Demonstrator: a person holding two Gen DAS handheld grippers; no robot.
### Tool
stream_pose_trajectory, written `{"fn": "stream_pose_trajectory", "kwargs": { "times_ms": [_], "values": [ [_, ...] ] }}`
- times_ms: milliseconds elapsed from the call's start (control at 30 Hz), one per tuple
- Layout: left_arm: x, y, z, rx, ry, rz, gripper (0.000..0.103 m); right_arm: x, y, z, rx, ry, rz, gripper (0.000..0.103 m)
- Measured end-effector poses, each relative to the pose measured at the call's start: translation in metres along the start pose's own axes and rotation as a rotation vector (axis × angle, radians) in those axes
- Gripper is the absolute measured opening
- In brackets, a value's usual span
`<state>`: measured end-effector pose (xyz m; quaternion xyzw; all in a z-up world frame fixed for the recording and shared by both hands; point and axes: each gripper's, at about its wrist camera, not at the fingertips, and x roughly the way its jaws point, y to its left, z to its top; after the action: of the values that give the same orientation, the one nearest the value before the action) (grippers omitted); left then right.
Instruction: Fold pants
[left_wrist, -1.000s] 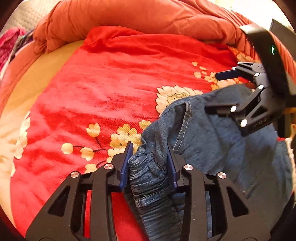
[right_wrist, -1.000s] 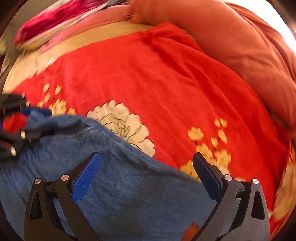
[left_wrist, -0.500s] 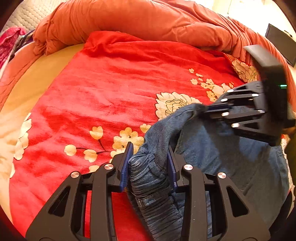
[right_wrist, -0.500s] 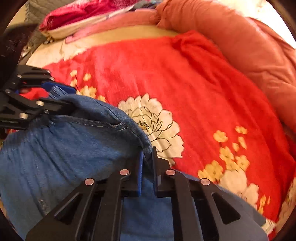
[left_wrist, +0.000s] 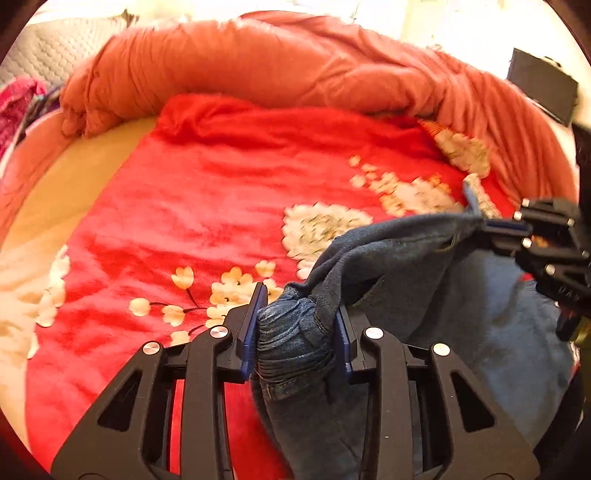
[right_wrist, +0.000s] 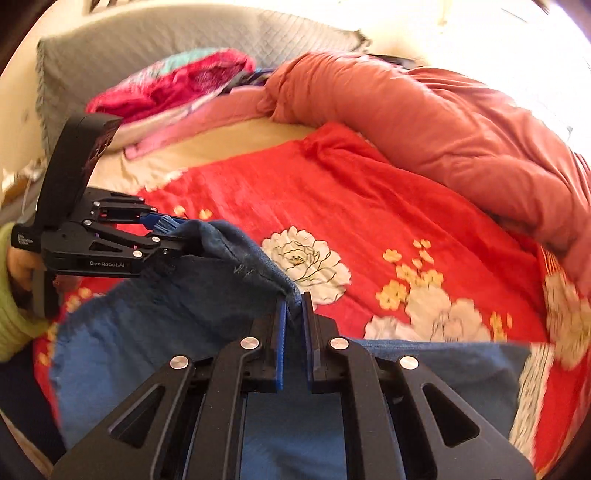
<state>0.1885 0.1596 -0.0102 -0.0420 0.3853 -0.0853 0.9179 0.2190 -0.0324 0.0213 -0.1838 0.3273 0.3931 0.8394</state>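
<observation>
Denim pants (left_wrist: 461, 295) hang lifted over a red floral blanket (left_wrist: 221, 206) on a bed. Left tongs (left_wrist: 297, 325) are tightening on a bunched wad; right tongs (right_wrist: 293, 314) pinch an edge (thin fold). Raise both evenly, keeping the edge taut.

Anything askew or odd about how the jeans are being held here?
Yes: the grips are uneven. The left claw is closing on a thick bunched wad of the jeans, while the right claw pinches only a thin edge. The denim between them sags, creased, above the red floral blanket. No damage visible.
</observation>
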Motion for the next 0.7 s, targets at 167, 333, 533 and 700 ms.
{"fn": "stream_pose_trajectory", "kwargs": {
  "times_ms": [167,333,533,700],
  "values": [
    [-0.046,-0.025,-0.01,0.031,-0.089,-0.048,0.025,-0.049,0.022,-0.031,0.082,-0.055,-0.009,0.007],
    [-0.083,-0.048,-0.046,0.049,-0.134,-0.075,0.025,-0.091,0.051,-0.07,0.138,-0.071,0.021,0.007],
    [-0.111,-0.055,-0.091,0.023,-0.132,-0.074,0.025,-0.108,0.095,-0.102,0.107,-0.047,0.051,0.007],
    [-0.118,-0.056,-0.108,0.032,-0.089,-0.058,0.025,-0.112,0.129,-0.121,0.09,-0.021,0.069,0.007]
  ]
}}
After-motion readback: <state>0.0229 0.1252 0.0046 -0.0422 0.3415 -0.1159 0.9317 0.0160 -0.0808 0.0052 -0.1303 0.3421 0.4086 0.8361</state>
